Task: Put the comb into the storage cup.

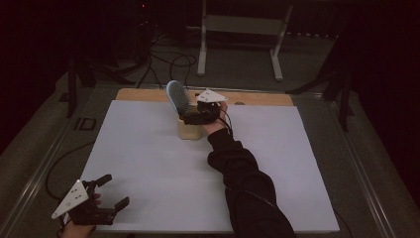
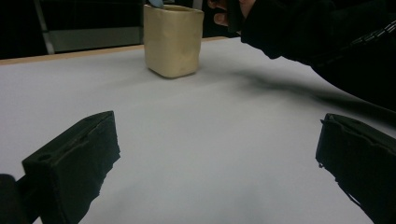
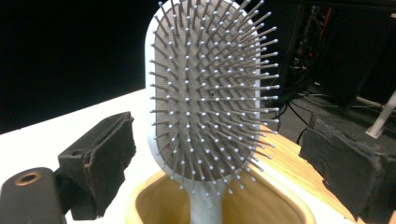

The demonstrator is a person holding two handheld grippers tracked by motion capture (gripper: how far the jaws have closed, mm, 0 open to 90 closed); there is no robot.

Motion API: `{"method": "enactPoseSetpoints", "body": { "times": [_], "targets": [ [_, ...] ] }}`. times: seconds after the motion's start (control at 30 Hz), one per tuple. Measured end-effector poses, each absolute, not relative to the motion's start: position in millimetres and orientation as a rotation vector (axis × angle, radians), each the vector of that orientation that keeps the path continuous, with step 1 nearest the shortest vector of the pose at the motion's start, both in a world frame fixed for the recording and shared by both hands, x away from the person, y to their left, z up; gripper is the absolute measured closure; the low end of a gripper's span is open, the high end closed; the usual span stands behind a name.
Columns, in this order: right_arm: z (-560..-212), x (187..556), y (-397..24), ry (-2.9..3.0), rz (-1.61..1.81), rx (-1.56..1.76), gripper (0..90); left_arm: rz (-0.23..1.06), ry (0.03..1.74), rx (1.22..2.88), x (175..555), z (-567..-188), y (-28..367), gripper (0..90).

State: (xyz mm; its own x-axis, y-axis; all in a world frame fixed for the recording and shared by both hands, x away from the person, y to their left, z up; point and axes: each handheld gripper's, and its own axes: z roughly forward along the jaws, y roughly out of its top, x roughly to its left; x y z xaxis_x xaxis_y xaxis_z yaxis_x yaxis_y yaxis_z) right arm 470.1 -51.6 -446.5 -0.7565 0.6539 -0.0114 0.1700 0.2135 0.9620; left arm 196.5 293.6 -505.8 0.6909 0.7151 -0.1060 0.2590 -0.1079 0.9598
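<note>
My left gripper (image 1: 106, 196) has bare counter (image 1: 148, 158) ahead, up to the cup (image 1: 189, 130). The brush (image 1: 177, 97) stands in the cup, between my right gripper's (image 1: 195, 118) spread jaws.

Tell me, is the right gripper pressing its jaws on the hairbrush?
No, in the right gripper view the jaws of the right gripper stand apart on either side of the hairbrush, which stands handle-down in the cup.

- Tabletop (image 1: 148, 94): a wooden surface, its bare strip showing along the far edge.
- White sheet (image 1: 148, 163) lies flat over nearly all of it, near edge to far.
- Cream cup (image 1: 189, 130) stands upright on the sheet, toward the far middle.
</note>
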Motion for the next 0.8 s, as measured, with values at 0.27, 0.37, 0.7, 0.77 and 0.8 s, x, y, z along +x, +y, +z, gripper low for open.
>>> {"method": "enactPoseSetpoints", "body": {
  "times": [0.27, 0.37, 0.7, 0.77, 0.8],
  "targets": [
    [-441.3, 467.6, -59.2, 2.115, 1.559, 0.740, 8.9, 0.468, 0.800, 1.686, 198.4, -505.5, 291.6, 0.0],
    [-437.2, 468.0, -63.1, 2.128, 1.557, 0.743, 8.9, 0.469, 0.803, 1.688, 199.0, -505.8, 290.9, 0.0],
    [-431.8, 468.9, -66.4, 2.208, 1.575, 0.739, 8.9, 0.472, 0.811, 1.693, 197.8, -506.9, 291.9, 0.0],
    [-430.7, 468.7, -67.3, 2.218, 1.585, 0.743, 8.9, 0.476, 0.812, 1.690, 197.1, -506.6, 292.9, 0.0],
    [-430.1, 468.6, -67.8, 2.224, 1.588, 0.741, 8.9, 0.477, 0.813, 1.685, 197.0, -506.6, 293.0, 0.0]
  ]
}}
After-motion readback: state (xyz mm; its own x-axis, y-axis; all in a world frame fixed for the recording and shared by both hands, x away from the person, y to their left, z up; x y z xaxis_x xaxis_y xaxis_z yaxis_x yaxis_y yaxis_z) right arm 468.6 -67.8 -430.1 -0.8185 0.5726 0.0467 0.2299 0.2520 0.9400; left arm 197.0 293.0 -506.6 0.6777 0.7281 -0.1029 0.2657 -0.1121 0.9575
